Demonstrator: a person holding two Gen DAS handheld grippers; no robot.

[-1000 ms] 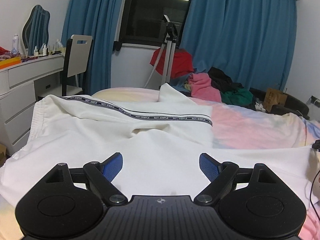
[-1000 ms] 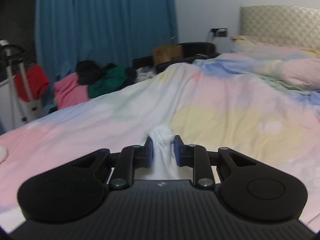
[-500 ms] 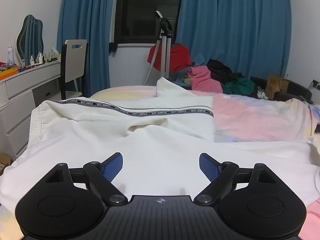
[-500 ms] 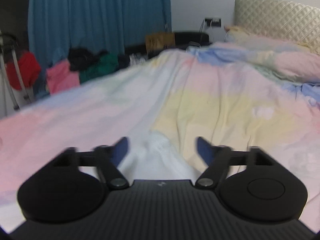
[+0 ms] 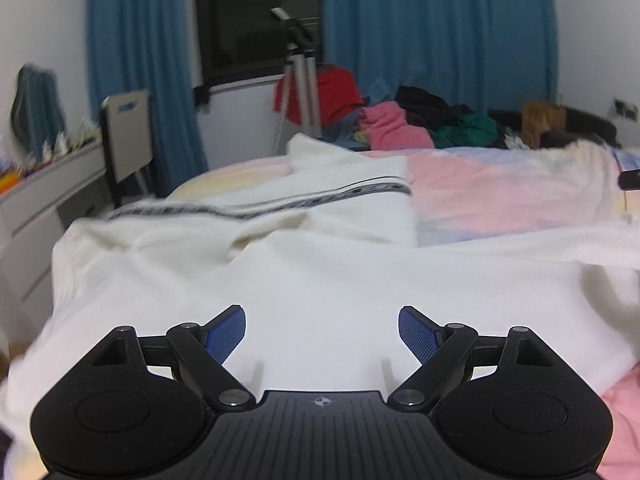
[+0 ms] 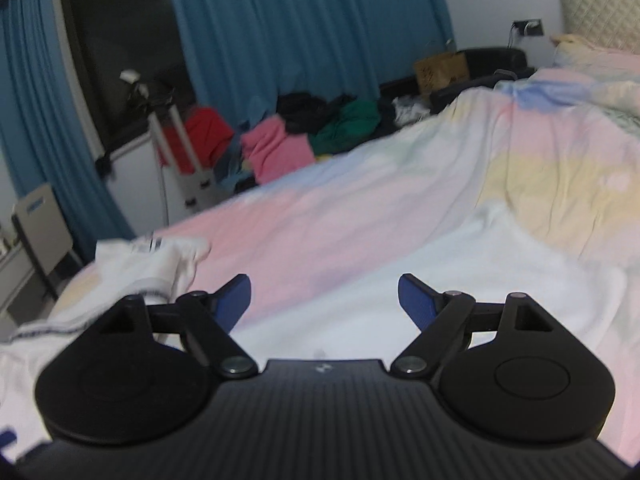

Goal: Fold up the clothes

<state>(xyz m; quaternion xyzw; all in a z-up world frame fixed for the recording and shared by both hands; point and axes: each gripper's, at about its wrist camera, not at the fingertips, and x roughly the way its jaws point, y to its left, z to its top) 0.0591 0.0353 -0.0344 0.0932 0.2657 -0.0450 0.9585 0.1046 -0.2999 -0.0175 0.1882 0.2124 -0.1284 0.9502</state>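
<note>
White trousers (image 5: 320, 272) with a black lettered side stripe (image 5: 280, 200) lie spread on the pastel bed cover (image 5: 500, 196). One leg is folded across at the back, the other stretches to the right. My left gripper (image 5: 322, 330) hovers open just above the near leg, nothing between its blue pads. In the right wrist view my right gripper (image 6: 324, 300) stands open above the bed cover (image 6: 340, 216), with the white leg (image 6: 500, 256) lying under and to its right and the striped part (image 6: 140, 264) at the left. Nothing is held.
A pile of red, pink, black and green clothes (image 5: 400, 120) sits beyond the bed by blue curtains. A tripod (image 5: 300, 80) stands at the window. A white dresser (image 5: 36, 200) and chair (image 5: 128, 136) are at the left. A headboard and pillows (image 6: 600, 40) lie far right.
My right gripper let go of the white trouser end, opened wide and swung left, now facing the window. My left gripper drifted and rolled slightly, staying open.
</note>
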